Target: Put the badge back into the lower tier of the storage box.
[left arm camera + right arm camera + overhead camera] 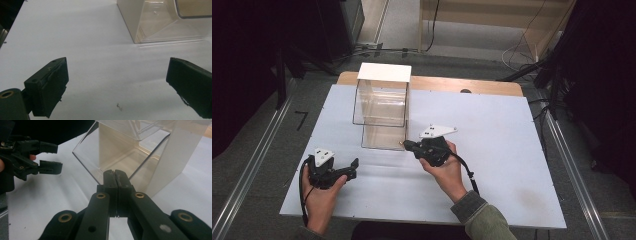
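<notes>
A clear plastic case [381, 105] with a white top panel [384, 71] stands at the table's back middle. A lower clear box [383, 136] juts forward from under it. My right gripper [407, 145] is at that lower box's front right corner. In the right gripper view my right gripper [115, 173] is shut, its tips right against the clear box [117, 157], with nothing visible between the jaws. My left gripper [354, 168] rests on the table at front left, apart from the case. Its jaws stand wide open in the left gripper view [117, 82], with nothing between them.
A white board [512, 150] covers the table; a wooden edge [462, 84] shows behind it. Dark floor, metal rails and cables surround the table. The clear case [160, 22] lies ahead and to the right of my left gripper. The left gripper [48, 157] shows beyond my right gripper's jaws.
</notes>
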`<action>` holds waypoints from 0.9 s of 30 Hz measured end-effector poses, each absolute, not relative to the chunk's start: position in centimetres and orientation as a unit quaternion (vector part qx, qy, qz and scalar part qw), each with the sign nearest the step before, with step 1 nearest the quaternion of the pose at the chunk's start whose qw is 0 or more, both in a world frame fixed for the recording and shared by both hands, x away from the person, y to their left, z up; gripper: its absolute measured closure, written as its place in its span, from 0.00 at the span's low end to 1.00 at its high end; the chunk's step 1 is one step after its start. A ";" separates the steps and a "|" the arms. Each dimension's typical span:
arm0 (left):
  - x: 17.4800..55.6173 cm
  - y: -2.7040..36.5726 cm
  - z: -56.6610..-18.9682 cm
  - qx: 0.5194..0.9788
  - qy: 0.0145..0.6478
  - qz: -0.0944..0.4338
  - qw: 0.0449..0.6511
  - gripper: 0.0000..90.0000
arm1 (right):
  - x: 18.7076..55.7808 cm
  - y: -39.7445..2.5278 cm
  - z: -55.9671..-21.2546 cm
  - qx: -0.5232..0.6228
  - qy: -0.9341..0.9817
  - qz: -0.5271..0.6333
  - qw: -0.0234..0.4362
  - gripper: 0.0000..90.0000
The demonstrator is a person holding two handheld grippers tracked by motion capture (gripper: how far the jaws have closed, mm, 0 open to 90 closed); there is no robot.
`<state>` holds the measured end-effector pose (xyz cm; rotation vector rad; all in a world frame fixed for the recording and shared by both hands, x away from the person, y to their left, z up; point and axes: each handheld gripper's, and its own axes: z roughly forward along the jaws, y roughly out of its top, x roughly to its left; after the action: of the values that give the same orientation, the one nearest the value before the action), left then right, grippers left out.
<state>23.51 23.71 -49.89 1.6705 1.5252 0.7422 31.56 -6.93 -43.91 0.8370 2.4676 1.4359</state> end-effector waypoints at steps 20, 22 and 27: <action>23.5 23.8 -49.9 0.652 0.594 0.288 0.373 0.05 | 32.7 -5.3 -44.6 0.284 0.829 0.475 0.083 0.96; 23.5 23.8 -49.9 0.652 0.594 0.289 0.373 0.05 | 32.8 -5.2 -44.7 0.285 0.829 0.475 0.082 0.96; 23.5 23.9 -49.9 0.653 0.594 0.289 0.372 0.05 | 33.0 -5.1 -44.8 0.286 0.827 0.478 0.076 0.85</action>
<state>23.54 23.88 -49.94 1.6732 1.5222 0.7409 32.97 -5.07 -44.80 0.8573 2.4793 1.4346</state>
